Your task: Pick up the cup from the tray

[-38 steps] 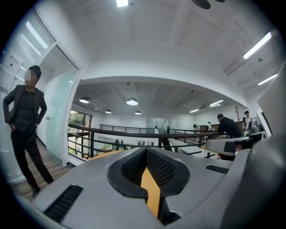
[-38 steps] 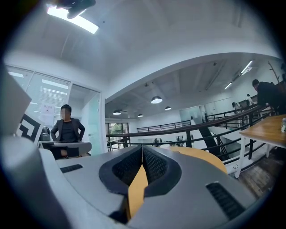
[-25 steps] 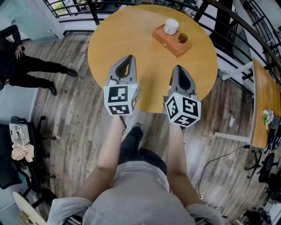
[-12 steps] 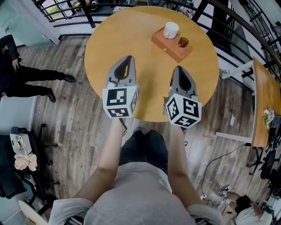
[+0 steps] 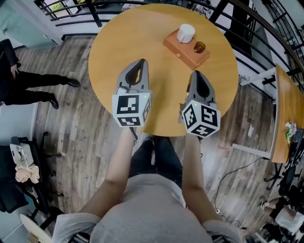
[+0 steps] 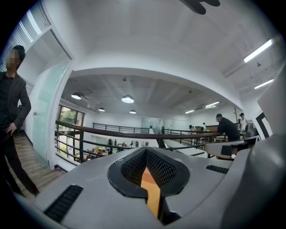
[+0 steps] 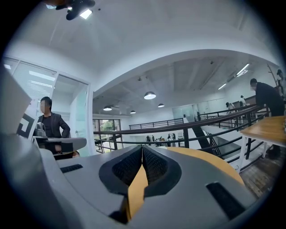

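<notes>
A round wooden table (image 5: 137, 42) stands on grey plank floor (image 5: 71, 128) beside a black railing (image 5: 71, 7) (round ceiling lamps (image 6: 128, 99) glow overhead).

An open-plan office on a mezzanine is suggested; a round wooden table (image 5: 142, 42) is set on a plank floor (image 5: 71, 118) beside a black railing (image 6: 120, 134); an office chair (image 5: 7, 194) and another desk (image 5: 283, 114) are seen; ceiling lights (image 6: 128, 99) and a glass partition (image 6: 49, 103) are shown.

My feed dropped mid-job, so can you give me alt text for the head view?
The left gripper and right gripper, both shut and empty, are held over the near edge of a round wooden table. Farther across it, to the right, a tray holds a white cup and a small amber glass.
</notes>
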